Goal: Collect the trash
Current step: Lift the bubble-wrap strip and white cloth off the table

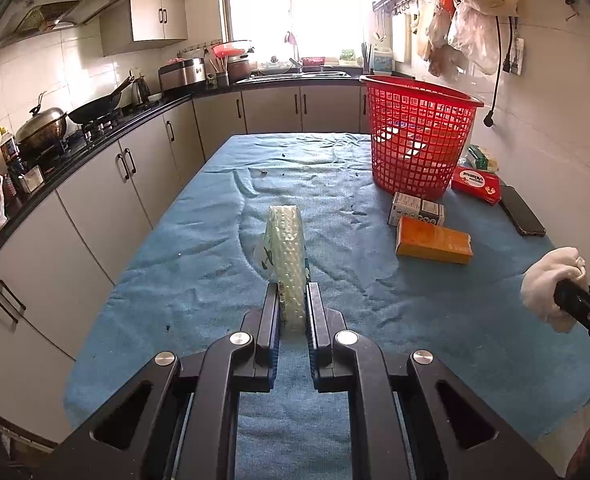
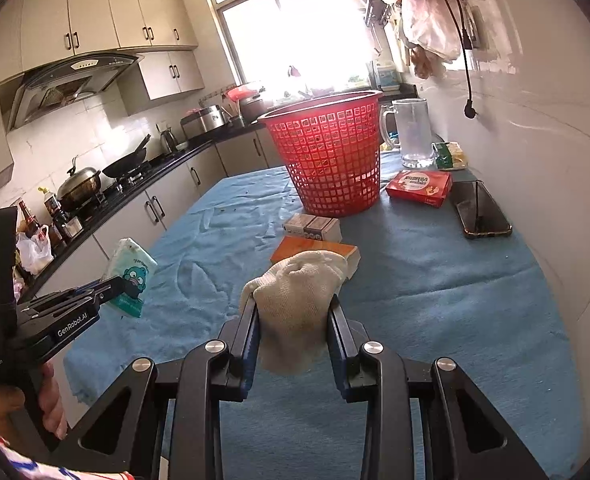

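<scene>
Left wrist view. My left gripper (image 1: 293, 300) is clamped narrow on a tissue pack (image 1: 287, 256), held edge-on above the middle of the blue-clothed table (image 1: 175, 248). The red mesh basket (image 1: 419, 136) stands toward the far right corner. Between me and it, near the right edge, lie a small grey carton (image 1: 417, 210) and an orange box (image 1: 433, 240); a red box (image 1: 476, 184) and a phone (image 1: 521, 212) sit just beside the basket's base. My other load, a white cloth (image 1: 553, 284), shows at the picture's right margin.

Right wrist view. My right gripper (image 2: 293, 316) is closed on that crumpled white cloth (image 2: 295, 300), which bulges above the fingers (soft, so it may sag or slip). It hangs over the near half of the table, the orange box (image 2: 315, 248) just beyond it. The basket (image 2: 327, 156) has a glass mug (image 2: 411, 132) close behind it on the right.

Step in hand, as I judge it: carrying both pieces to the basket. Best done by lifting clear of the rim, centring each load over the mouth before opening, and approaching from the near left to avoid the mug.
</scene>
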Available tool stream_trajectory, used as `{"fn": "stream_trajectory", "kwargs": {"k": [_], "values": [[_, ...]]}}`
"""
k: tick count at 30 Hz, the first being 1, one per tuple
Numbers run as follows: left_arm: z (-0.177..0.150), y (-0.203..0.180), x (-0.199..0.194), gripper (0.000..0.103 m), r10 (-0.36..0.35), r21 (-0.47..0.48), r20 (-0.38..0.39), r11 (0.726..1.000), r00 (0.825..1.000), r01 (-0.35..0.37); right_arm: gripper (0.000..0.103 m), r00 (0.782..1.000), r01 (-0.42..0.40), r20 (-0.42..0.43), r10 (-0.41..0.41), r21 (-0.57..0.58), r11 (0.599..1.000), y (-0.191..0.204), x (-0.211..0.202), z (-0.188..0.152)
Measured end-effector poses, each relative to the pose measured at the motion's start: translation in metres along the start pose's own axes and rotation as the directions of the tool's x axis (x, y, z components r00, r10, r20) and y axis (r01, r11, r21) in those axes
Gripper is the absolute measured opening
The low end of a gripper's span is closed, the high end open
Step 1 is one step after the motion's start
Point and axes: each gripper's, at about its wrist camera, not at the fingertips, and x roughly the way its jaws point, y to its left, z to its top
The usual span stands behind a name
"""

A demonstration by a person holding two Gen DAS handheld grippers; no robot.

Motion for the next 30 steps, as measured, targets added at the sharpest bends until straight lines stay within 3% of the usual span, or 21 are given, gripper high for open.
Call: {"fn": "stream_trajectory", "kwargs": {"k": [30], "values": [[0.016,-0.011,0.043,0.011,0.037,0.069,-0.055,0.997,0.998,-0.033,0.034,0.998,0.000,-0.056,0.002,0.040,0.999,-0.021,0.036,0.012]]}}
